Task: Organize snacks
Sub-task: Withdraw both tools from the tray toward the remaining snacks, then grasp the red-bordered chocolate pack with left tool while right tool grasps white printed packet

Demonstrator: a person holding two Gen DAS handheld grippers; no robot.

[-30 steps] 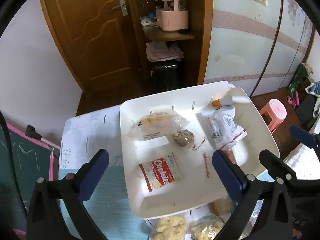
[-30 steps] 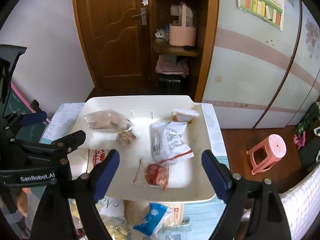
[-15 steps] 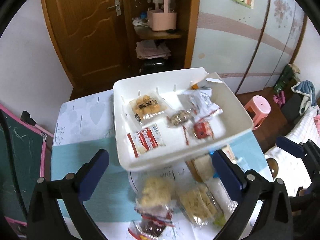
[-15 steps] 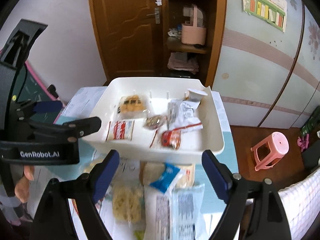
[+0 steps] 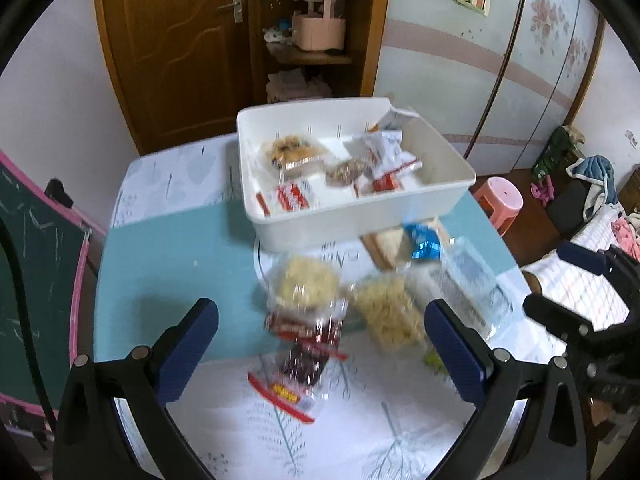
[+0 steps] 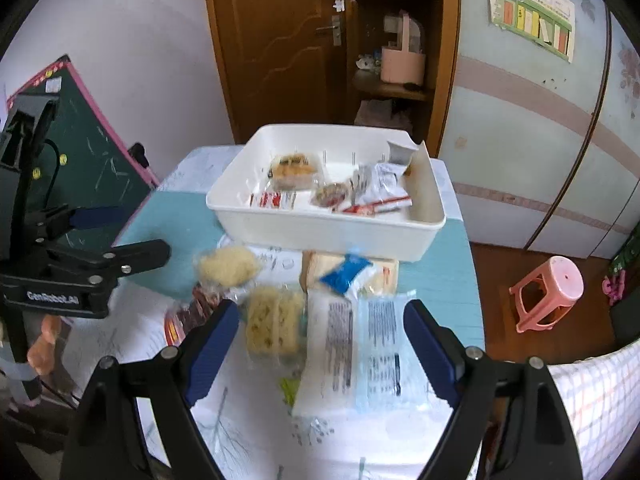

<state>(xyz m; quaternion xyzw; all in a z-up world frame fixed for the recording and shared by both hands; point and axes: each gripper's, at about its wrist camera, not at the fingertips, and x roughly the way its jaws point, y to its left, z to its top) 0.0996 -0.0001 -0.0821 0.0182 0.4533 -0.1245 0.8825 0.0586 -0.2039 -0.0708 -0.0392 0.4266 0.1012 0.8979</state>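
A: So, nearest first: the left gripper point(image 5: 320, 344) has its jaws spread wide with nothing between the pads. A dark red snack pack point(image 5: 298, 354) lies on the table point(image 5: 172, 252) right in the gap, slightly toward the left finger.

B: And the right gripper point(image 6: 322, 344)?

A: Jaws spread as well, gripping nothing. A white printed pack point(image 6: 352, 344) lies between its fingers, and a yellow noodle pack point(image 6: 274, 320) sits just beside it at 9 o'clock, close to the left finger.

B: What's past those?

A: From the right wrist view, a round noodle pack point(image 6: 228, 266) at 11 o'clock and a blue packet point(image 6: 346, 274) at 12 o'clock, lying on a tan pack. All blurred, so labels can't be read.

B: Farther still?

A: At 12 o'clock, the white bin point(image 6: 332, 234) stands on the table, well beyond both grippers. Several snacks lie inside it, among them a red-and-white cookie pack point(image 5: 290, 196). A pink stool point(image 6: 548, 292) stands on the floor at 3 o'clock.
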